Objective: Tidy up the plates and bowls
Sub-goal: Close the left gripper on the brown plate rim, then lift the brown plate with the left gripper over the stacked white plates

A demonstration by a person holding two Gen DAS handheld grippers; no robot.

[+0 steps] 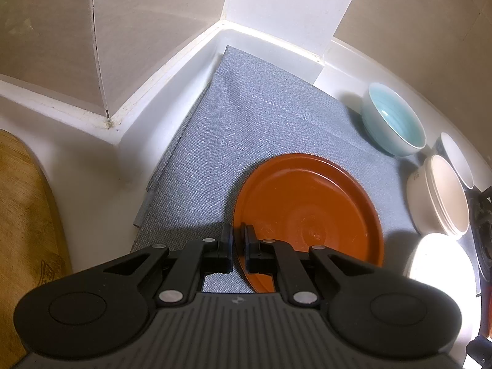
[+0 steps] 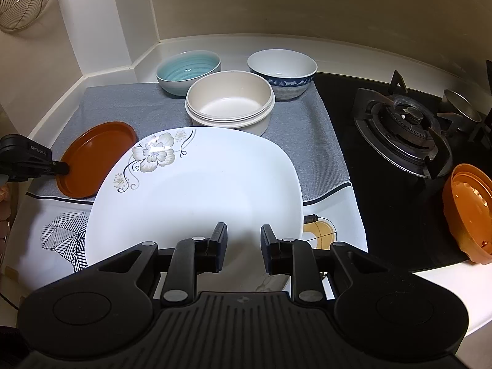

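Gripping the near-left rim of the round rust-orange plastic plate, the left gripper is pinching it between nearly closed fingers, the plate lying on the grey woven cloth mat. Left of it, a wooden cutting board is crowding the white counter, and the raised white counter edge is walling in the corner; bare mat is lying open behind the plate. Moving right, the large white square plate with a grey flower print is overlapping the orange plate's edge and resting beneath the right gripper, whose fingers are standing apart above its near rim, holding nothing. Behind it, a pale teal ribbed bowl, stacked cream bowls and a white bowl with a blue patterned band are sitting close together, blocking the mat's far side. Further right, a black gas burner is bordering the mat, and an orange plastic container is being cut off by the frame.
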